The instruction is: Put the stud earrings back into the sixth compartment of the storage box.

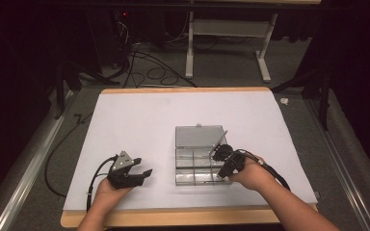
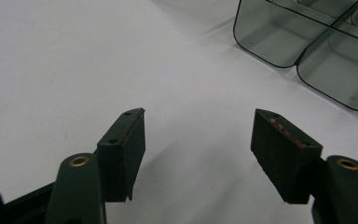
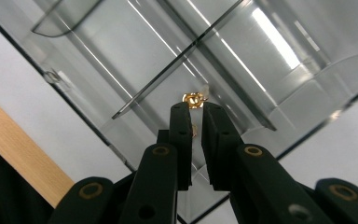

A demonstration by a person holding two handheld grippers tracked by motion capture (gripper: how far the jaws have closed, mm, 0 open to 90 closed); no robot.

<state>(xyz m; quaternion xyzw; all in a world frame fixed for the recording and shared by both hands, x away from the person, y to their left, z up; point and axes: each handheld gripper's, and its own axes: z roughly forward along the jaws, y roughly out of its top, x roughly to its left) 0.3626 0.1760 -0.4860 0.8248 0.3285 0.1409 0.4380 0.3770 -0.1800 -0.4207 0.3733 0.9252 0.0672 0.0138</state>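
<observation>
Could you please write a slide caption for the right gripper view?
Right gripper nearly closed inside a clear plastic box, its tips at a small gold piece.

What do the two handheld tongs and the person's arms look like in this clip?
Both tongs, left and right, are black, with flat block pads and brass-coloured rivets. The left one carries a grey three-cornered plate. A black cable trails from each. The forearms are bare, no sleeves visible.

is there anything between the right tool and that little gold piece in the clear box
Nothing visible. In the right gripper view the right tool hangs inside a compartment of the clear divided box, its nearly closed jaws just short of the small gold piece. The dividers run beside it, not across the path.
</observation>
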